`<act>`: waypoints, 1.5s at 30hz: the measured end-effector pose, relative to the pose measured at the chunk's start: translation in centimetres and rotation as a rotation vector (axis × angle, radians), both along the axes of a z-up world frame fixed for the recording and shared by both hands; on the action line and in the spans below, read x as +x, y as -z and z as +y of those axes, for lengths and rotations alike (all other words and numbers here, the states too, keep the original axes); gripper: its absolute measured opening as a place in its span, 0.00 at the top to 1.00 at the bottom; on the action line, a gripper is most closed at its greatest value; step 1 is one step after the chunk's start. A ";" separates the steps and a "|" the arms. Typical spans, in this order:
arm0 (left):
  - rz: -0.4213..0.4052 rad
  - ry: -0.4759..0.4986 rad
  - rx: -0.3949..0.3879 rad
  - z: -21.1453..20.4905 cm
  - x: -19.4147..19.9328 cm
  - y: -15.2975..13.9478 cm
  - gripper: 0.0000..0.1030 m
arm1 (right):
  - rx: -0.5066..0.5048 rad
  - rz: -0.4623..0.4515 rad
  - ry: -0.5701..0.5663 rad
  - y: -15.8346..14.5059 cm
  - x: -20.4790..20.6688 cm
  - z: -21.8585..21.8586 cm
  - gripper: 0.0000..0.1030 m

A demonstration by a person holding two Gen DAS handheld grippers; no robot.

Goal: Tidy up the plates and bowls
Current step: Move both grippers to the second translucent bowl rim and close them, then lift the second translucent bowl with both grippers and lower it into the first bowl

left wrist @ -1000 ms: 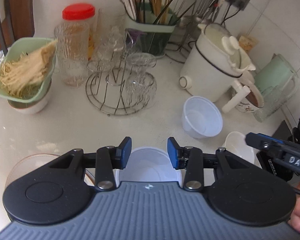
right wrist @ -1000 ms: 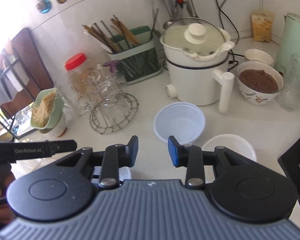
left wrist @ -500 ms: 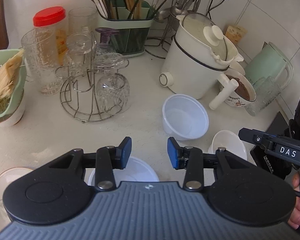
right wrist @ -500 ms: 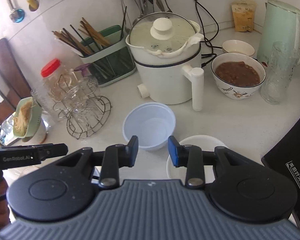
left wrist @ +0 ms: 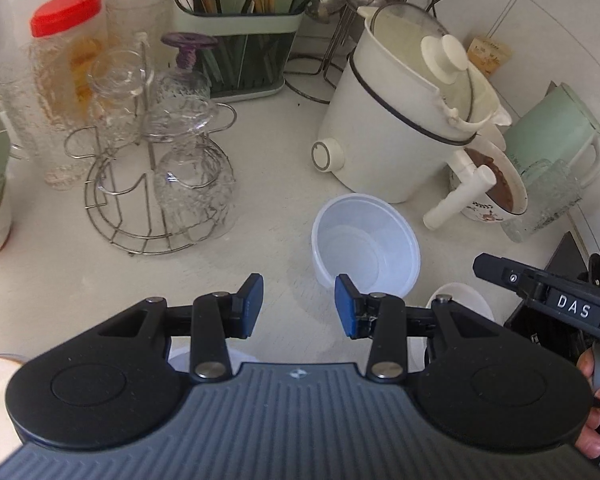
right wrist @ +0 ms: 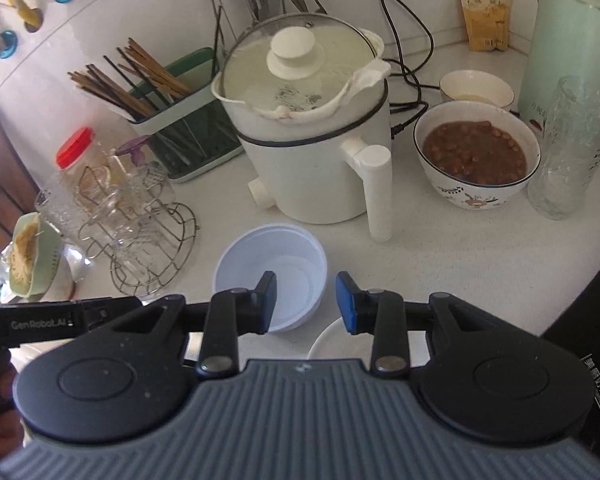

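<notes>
Both grippers are hovering over the white speckled tabletop [left wrist: 284, 152], jaws spread and empty. The right gripper [right wrist: 306, 300] is lining up on the translucent white plastic bowl [right wrist: 270, 276], which sits just in front of the white electric cooking pot [right wrist: 312, 140] — one finger is hanging over the bowl's inside, the other outside its near rim. The left gripper [left wrist: 299, 304] is waiting just short of that bowl. Best move, I'd say: straddle the thin rim, close gently, lift straight up — the pot's handle stands close behind. The small white plate [right wrist: 332, 340] lies just beside the bowl, partly hidden.
</notes>
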State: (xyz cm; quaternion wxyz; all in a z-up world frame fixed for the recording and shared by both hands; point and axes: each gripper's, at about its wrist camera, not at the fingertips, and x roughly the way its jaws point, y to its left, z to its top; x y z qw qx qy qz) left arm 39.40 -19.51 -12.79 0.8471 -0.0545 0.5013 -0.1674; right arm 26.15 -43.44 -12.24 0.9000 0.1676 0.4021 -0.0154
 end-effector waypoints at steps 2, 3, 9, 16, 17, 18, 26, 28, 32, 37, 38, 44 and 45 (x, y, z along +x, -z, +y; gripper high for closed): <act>0.022 0.001 -0.004 -0.5 1.0 0.6 0.56 | 0.004 0.015 -0.002 0.5 0.7 -0.3 0.65; 0.033 0.003 -0.005 -0.9 1.6 0.9 0.56 | 0.008 0.021 -0.001 0.8 1.0 -0.4 0.65; 0.103 0.009 -0.030 -1.8 4.4 3.0 0.56 | 0.044 0.074 0.016 2.7 3.2 -1.0 0.65; 0.161 0.026 -0.049 -2.5 7.1 4.7 0.56 | 0.081 0.141 0.042 4.5 4.8 -1.3 0.65; 0.168 0.031 -0.054 -2.6 7.3 5.0 0.57 | 0.086 0.152 0.043 4.8 5.0 -1.3 0.65; 0.176 0.039 -0.057 -2.8 7.6 5.2 0.57 | 0.090 0.161 0.045 5.0 5.2 -1.3 0.65; 0.221 0.044 -0.083 -3.1 8.3 6.7 0.83 | 0.131 0.207 0.053 6.2 6.4 -1.0 0.76; 0.230 0.048 -0.096 -3.1 8.5 7.0 0.84 | 0.137 0.219 0.045 6.8 6.6 -0.7 0.77; 0.258 0.042 -0.137 -2.9 8.7 7.7 0.90 | 0.131 0.227 0.049 7.4 6.8 -0.2 0.85; 0.256 0.051 -0.154 -2.9 8.7 7.6 0.90 | 0.106 0.217 0.060 6.9 6.2 0.2 0.87; 0.257 0.051 -0.163 -2.8 8.6 7.4 0.90 | 0.104 0.213 0.063 6.7 6.0 0.2 0.87; 0.239 0.025 -0.197 -1.6 6.8 5.9 0.90 | 0.152 0.206 0.085 5.8 4.2 0.0 0.87; 0.233 0.023 -0.198 -1.4 6.4 5.4 0.90 | 0.165 0.206 0.089 5.6 3.7 0.0 0.87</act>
